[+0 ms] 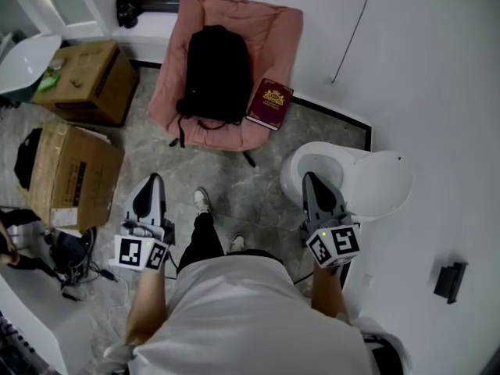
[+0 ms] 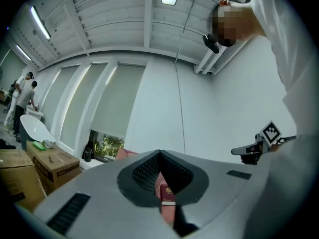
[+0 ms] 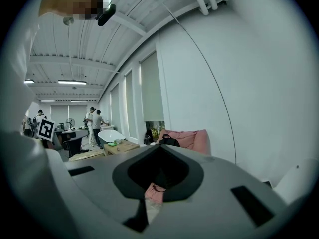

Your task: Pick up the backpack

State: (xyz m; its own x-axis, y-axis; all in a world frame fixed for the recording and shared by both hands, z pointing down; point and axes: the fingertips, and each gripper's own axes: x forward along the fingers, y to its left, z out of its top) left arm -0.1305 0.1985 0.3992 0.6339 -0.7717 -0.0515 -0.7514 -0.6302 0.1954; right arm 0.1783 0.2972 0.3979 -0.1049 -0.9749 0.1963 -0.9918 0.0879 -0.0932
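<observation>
Backpack (image 1: 216, 73), black and plump, lies on the pink cushioned chair (image 1: 273, 30) with its long axis running up the seat away from the person, straps trailing at the near end. A maroon book (image 1: 269, 104) shares the seat, just beside it. A cardboard box (image 1: 86, 76) nearby is closed. The left gripper (image 1: 154, 179) and right gripper (image 1: 309, 178), well short of the backpack, are clenched on nothing.

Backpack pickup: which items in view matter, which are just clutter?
Job: black backpack; pink chair under it; left gripper and right gripper, both shut and empty.
Lying about: red book beside the backpack; cardboard boxes; white seat.
</observation>
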